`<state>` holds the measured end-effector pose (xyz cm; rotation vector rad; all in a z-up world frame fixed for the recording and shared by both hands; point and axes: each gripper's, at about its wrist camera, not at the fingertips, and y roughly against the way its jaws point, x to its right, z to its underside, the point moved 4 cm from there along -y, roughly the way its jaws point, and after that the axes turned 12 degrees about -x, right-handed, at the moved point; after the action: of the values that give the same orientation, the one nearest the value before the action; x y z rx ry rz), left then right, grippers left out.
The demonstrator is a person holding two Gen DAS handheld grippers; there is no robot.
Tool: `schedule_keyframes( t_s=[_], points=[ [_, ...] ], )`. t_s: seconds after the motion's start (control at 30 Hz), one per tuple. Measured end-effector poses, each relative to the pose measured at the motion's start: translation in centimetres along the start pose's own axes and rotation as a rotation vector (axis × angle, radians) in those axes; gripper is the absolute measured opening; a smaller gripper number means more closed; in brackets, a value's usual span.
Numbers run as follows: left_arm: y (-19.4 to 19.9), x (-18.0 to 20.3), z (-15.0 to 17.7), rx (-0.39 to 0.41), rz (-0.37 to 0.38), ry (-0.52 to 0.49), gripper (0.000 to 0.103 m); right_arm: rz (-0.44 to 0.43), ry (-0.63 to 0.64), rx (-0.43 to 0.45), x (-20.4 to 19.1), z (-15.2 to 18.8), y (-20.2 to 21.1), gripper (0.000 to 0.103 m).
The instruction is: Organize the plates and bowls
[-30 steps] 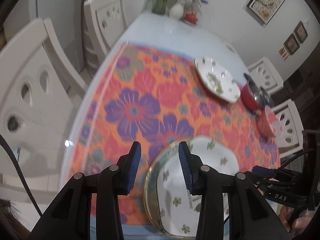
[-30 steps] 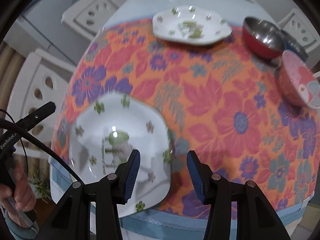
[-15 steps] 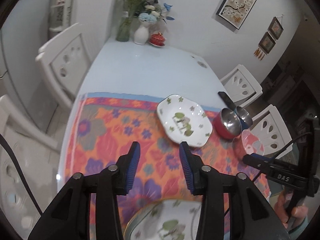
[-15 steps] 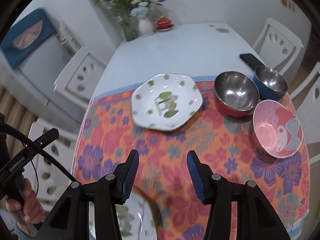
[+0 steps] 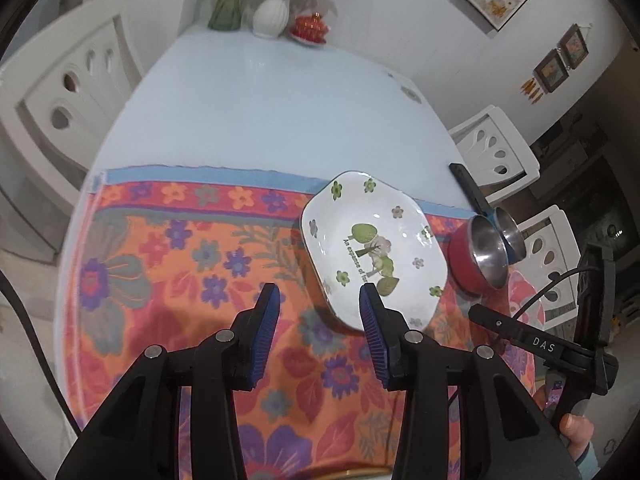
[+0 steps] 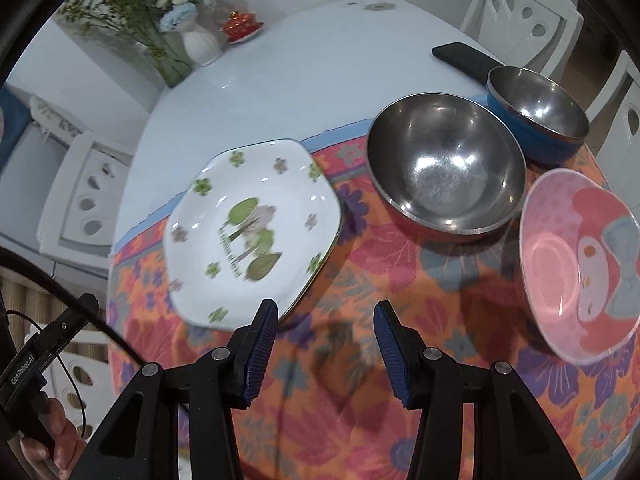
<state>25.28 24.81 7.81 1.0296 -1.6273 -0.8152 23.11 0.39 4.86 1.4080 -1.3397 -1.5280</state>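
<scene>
Left wrist view: left gripper (image 5: 318, 294) jaws parted, nothing between them, hovering over the floral cloth (image 5: 192, 264). White flowered plate (image 5: 372, 250) lies at about 1 o'clock from the tips, its near edge just beside the right-hand pad; long axis runs 11-to-5. Red bowl (image 5: 476, 258) further out at 2–3 o'clock, blue bowl behind it.

Right wrist view: right gripper (image 6: 325, 312) also released, empty. Same plate (image 6: 252, 232) at 11 o'clock, its near edge just above the left-hand pad. Red bowl (image 6: 446, 172) at 1 o'clock, blue bowl (image 6: 538, 114) beyond, pink bowl (image 6: 580, 264) at 3 o'clock. Both grippers look about equally near the plate; the right is nearer the bowls.
</scene>
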Motion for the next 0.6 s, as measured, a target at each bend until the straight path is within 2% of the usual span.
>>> schedule_keyframes(
  t_s=[0.27, 0.4, 0.47, 0.6],
  points=[
    [-4.8, 0.7, -2.0, -0.068, 0.01, -0.019, 0.039, 0.01, 0.0, -0.03, 0.2, -2.0, -2.7, 0.048],
    [-7.1, 0.7, -2.6, -0.106, 0.043, -0.015, 0.039, 0.027, 0.008, -0.047, 0.0, -2.5, -4.1, 0.048],
    [-8.1, 0.5, -2.7, -0.12, 0.032, -0.008, 0.039, 0.042, 0.016, -0.063, 0.0, -2.8, -4.9, 0.042],
    [-9.1, 0.1, -2.7, -0.136, 0.048, 0.005, 0.039, 0.047, 0.041, -0.072, -0.4, -3.1, -5.4, 0.035]
  ],
)
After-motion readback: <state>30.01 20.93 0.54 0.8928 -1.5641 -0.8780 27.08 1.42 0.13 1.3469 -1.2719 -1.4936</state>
